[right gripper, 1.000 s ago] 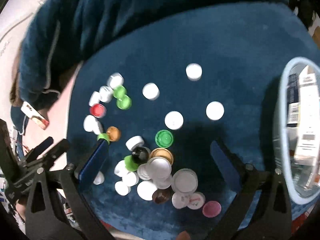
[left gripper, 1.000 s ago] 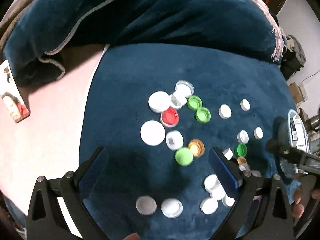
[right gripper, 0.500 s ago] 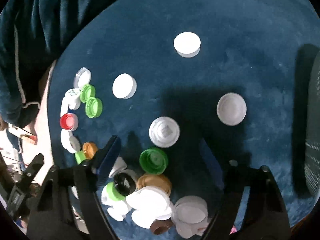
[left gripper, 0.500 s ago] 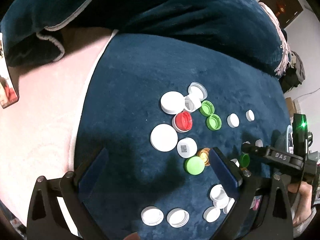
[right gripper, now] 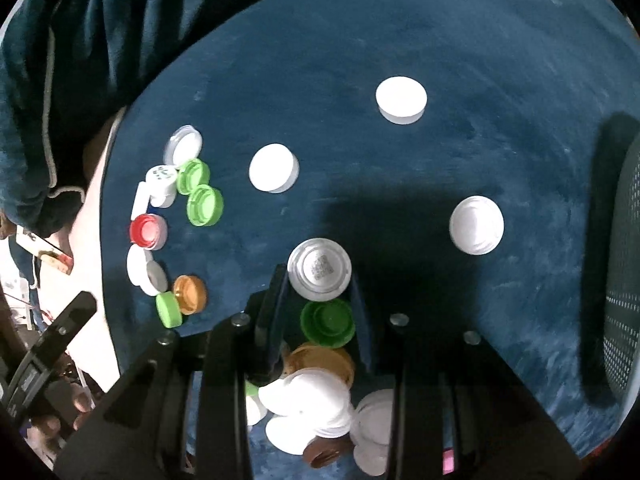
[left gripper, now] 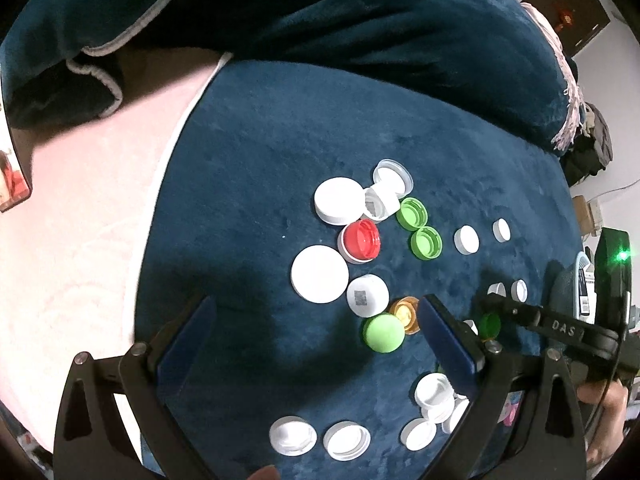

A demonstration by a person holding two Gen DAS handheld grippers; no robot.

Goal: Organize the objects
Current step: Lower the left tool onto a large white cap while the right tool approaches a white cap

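Many bottle caps lie on a dark blue cloth [left gripper: 256, 168]. In the left wrist view a cluster holds white caps, a red cap [left gripper: 362, 239], two open green caps [left gripper: 412, 213] and a light green cap [left gripper: 383, 333] beside an orange cap [left gripper: 405, 314]. My left gripper [left gripper: 316, 340] is open and empty above the cloth. In the right wrist view my right gripper [right gripper: 318, 300] has closed in on a green cap [right gripper: 328, 322], with a white cap with a code [right gripper: 319, 269] just ahead of its fingertips. A heap of white and brown caps [right gripper: 316, 412] lies under the gripper.
A rumpled blue blanket [left gripper: 320, 12] lies behind the cloth. A pink surface [left gripper: 80, 208] is at the left. A mesh container [right gripper: 622, 264] stands at the right edge of the right wrist view. Lone white caps [right gripper: 401, 99] lie spread across the cloth.
My right gripper has dropped toward the cloth and narrowed its jaws around the green cap. My left gripper has moved forward toward the cap cluster, still open.
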